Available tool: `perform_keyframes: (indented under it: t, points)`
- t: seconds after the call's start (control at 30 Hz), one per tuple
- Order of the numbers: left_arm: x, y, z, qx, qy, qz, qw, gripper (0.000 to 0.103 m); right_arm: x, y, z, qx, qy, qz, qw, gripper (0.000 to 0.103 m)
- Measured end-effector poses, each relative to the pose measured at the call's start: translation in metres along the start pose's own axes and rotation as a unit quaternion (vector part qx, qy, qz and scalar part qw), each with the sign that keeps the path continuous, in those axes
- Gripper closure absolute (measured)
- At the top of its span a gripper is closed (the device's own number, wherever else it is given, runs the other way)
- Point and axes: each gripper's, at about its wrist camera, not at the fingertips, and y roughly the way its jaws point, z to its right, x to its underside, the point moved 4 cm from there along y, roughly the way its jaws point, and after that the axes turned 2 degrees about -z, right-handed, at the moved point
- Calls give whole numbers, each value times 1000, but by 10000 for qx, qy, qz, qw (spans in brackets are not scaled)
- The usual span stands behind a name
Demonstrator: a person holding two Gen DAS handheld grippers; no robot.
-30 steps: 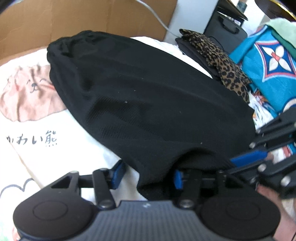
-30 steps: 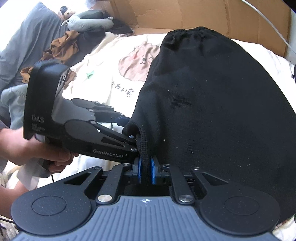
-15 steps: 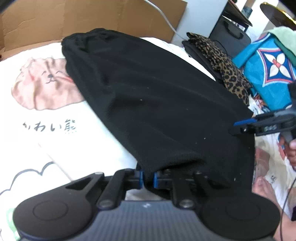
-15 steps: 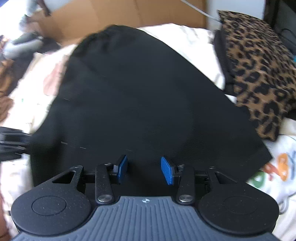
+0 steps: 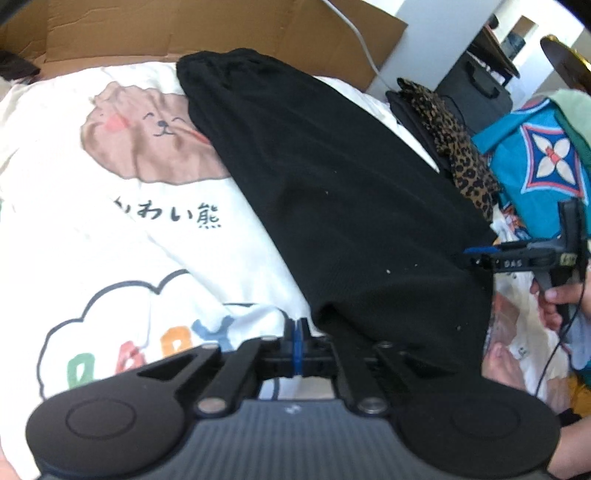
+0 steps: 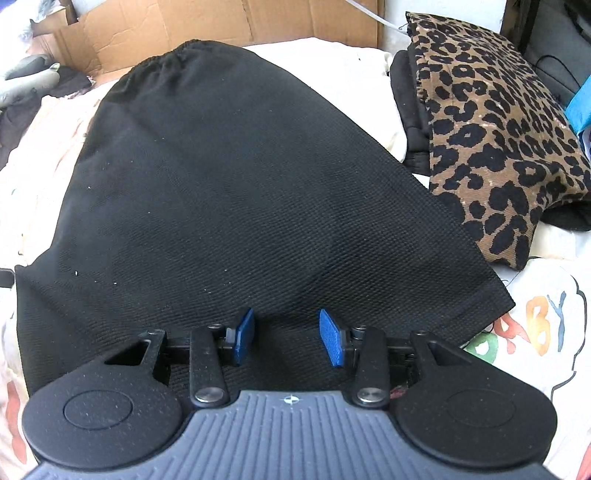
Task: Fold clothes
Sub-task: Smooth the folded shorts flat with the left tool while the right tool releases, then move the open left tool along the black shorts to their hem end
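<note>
Black garment on printed bedsheet

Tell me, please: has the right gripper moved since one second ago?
Yes. The right gripper went rightward along the black garment hem, toward the leopard-print cloth, and it is open now.

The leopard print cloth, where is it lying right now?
In the right wrist view the leopard print cloth lies at upper right, on a dark folded pile beside the black garment.

White printed bedsheet with bear and cloud cartoons, "BABY" lettering. Flattened cardboard standing along far edge. White wall behind right, dark case near it. Leopard-print fabric stacked right; teal patterned cloth beyond. Bright daylight.
</note>
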Motion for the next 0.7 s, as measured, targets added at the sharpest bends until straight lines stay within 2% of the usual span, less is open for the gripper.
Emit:
perform_keyframes:
  t: [0.17,0.33,0.53,0.7]
  points:
    - [-3,-10,21,143,283,120,9994,101,3,-2,7,68,44,-23,10000,58]
    - [-16,1,48,436,843,151,9954,99,7,-6,18,91,118,-43,9999,58]
    - [-17,21,51,728,1006,-290,9918,99,10,-7,23,110,141,-35,9998,58]
    - [5,32,56,762,1101,-745,9882,97,12,-11,33,110,197,-31,9997,58]
